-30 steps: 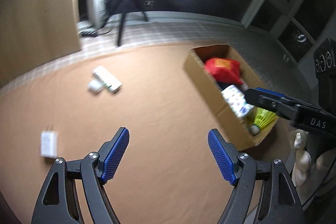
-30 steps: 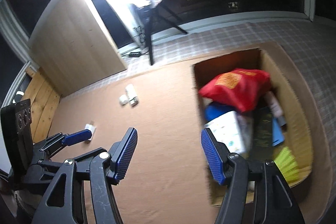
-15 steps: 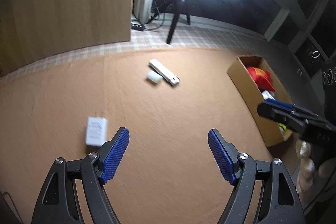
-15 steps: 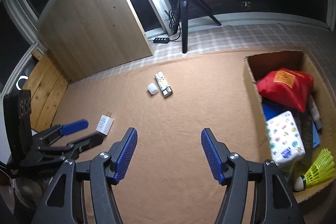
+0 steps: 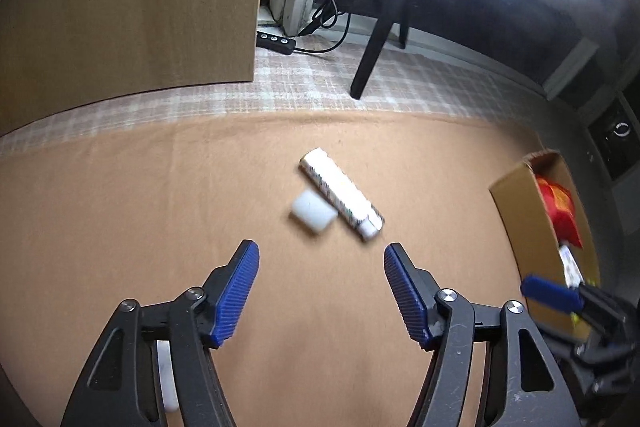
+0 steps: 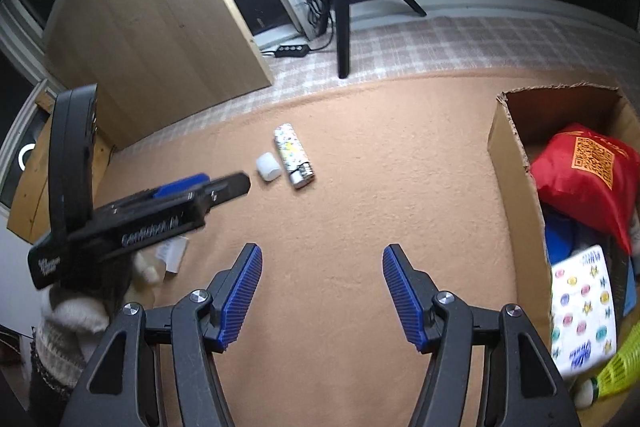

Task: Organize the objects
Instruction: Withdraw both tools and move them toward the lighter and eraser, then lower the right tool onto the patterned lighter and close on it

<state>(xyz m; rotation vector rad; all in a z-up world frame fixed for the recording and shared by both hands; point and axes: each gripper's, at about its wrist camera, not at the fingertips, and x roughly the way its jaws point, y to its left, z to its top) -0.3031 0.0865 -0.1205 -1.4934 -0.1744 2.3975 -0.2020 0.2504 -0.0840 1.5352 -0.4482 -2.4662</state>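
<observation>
The left claw hangs with its blue pads spread wide and nothing between them, above the brown mat. The right claw is also spread and empty. A white charger lies on the mat under the left claw. A little ahead of the left claw lie a small white cap and a patterned lighter, touching each other. To the right stands the cardboard box, with a red bag, a patterned packet and a yellow shuttlecock inside
</observation>
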